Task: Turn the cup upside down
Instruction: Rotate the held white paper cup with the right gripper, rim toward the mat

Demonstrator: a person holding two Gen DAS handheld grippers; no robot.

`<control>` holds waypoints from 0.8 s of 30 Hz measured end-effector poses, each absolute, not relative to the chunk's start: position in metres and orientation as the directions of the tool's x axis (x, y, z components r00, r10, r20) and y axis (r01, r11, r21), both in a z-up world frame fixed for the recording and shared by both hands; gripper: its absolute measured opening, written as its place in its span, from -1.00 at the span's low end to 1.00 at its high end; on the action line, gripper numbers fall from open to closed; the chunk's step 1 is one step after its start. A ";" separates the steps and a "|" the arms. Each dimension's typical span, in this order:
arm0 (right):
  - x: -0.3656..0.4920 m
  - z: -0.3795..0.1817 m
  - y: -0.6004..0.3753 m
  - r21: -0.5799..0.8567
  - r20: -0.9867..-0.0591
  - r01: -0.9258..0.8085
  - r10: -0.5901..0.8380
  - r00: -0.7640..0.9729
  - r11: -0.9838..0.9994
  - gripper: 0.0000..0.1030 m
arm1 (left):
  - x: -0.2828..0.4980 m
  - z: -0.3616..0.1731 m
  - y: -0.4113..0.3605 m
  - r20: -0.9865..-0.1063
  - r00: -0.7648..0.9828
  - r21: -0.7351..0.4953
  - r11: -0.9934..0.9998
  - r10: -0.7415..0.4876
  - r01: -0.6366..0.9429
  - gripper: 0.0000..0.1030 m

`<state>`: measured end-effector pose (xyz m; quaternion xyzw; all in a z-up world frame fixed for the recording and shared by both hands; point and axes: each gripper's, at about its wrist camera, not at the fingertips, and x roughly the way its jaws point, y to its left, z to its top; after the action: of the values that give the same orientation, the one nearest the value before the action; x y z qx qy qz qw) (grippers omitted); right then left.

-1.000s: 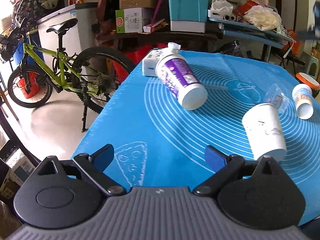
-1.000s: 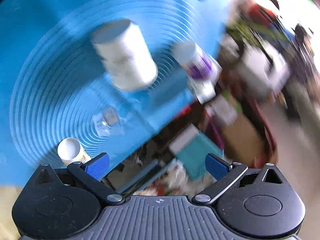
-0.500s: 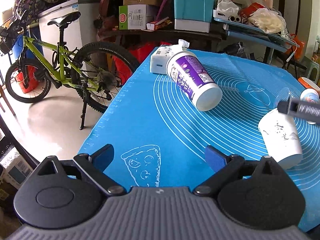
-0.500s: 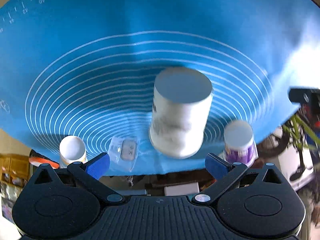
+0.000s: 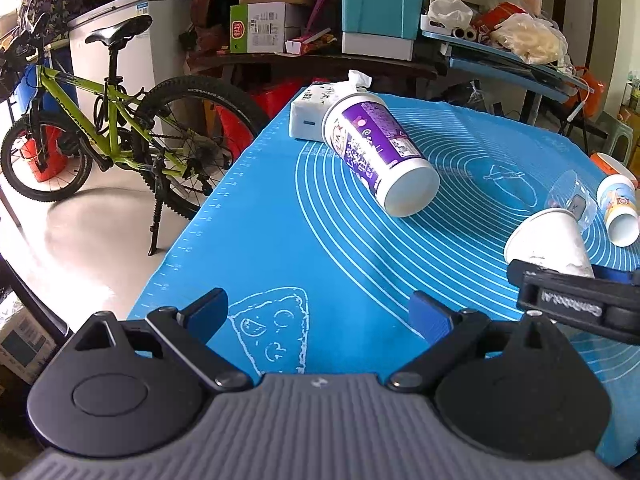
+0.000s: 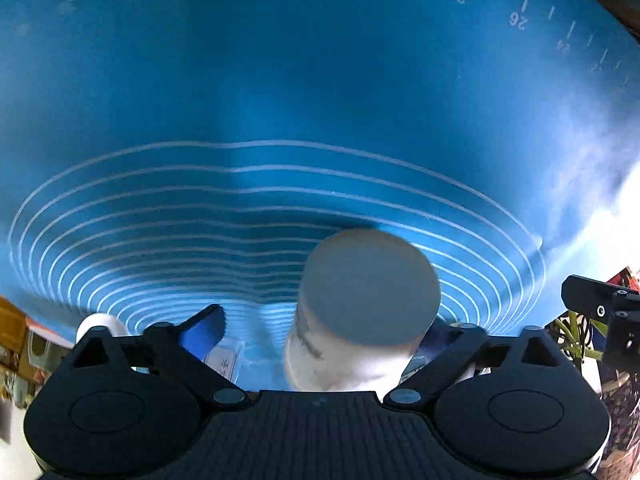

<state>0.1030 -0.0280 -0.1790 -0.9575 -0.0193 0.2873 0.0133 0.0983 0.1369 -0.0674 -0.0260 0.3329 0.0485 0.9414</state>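
A white paper cup (image 5: 548,240) lies tilted on the blue mat (image 5: 304,240) at the right. In the right wrist view the cup (image 6: 360,320) sits between my right gripper's open fingers, its flat base towards the camera. My right gripper (image 6: 320,330) is open around the cup, and its right finger is mostly hidden behind it. Its black body (image 5: 576,304) shows against the cup in the left wrist view. My left gripper (image 5: 320,308) is open and empty over the mat's near edge, left of the cup.
A purple-labelled cup (image 5: 376,152) lies on its side mid-mat, with a tissue pack (image 5: 316,108) behind it. A small printed cup (image 5: 620,212) and a clear plastic piece (image 5: 572,200) lie at the right. A bicycle (image 5: 112,136) stands left of the table.
My right gripper has rolled over and dropped onto the white cup, which now sits between its fingers. My left gripper has drifted slightly left.
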 end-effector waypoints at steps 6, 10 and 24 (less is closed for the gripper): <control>0.117 -0.170 -0.027 -0.165 -0.543 -0.039 0.058 0.838 -0.986 0.15 | 0.098 -0.065 0.128 -0.622 0.780 0.004 0.996 0.070 -0.087 0.87; 0.126 -0.156 -0.028 -0.287 -0.535 -0.145 0.033 0.844 -0.947 0.11 | 0.099 -0.062 0.121 -0.618 0.784 0.002 0.998 0.053 -0.066 0.87; 0.168 -0.040 -0.041 -0.751 -0.607 -0.592 0.046 0.793 0.294 0.12 | 0.101 -0.048 0.099 -0.593 0.805 -0.013 1.000 0.009 -0.021 0.87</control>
<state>0.1676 -0.0415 -0.0402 -0.5565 0.2450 0.2082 0.7661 0.1009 0.0994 -0.0485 -0.0097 0.3120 0.0080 0.9500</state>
